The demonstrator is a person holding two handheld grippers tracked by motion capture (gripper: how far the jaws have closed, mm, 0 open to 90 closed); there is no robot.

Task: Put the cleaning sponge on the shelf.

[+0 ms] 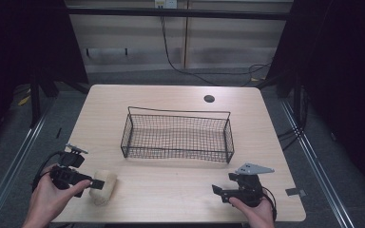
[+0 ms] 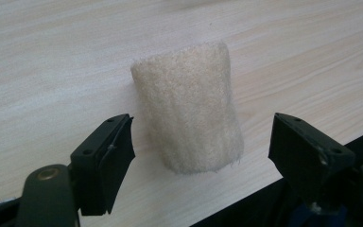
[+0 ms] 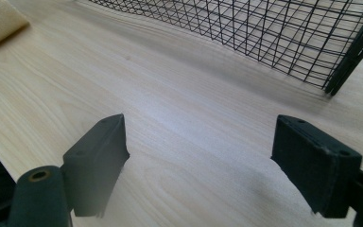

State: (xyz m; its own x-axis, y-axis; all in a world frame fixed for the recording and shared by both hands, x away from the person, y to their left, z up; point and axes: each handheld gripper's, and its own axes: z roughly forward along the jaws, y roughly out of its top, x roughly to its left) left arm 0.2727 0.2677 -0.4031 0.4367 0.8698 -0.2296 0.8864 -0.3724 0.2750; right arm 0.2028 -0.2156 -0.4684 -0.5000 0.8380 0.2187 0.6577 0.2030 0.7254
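High view first: we see our left gripper [image 1: 86, 183] at the near left corner of the bench [image 1: 171, 194], held in the left hand [image 1: 47, 199], its jaws pointing right toward a cream fuzzy roll [image 1: 103, 186] that lies on the bench close to the front edge. In the left gripper view the jaws are spread, one on each side of the roll [image 2: 189, 109], and we see a gap between each pad and the roll, so nothing is pinched. The roll rests on its side, its near end just ahead of the jaws.

At the near right, our right gripper [image 1: 217, 191] sits in the right hand [image 1: 256, 211], well apart from the roll. The right gripper view shows its jaws spread wide over bare wood, with nothing between them.

Farther back, in the middle of the bench, stands a black wire basket [image 1: 133, 130], empty. Beyond it, a dark round hole [image 1: 209, 99] sits near the far edge.
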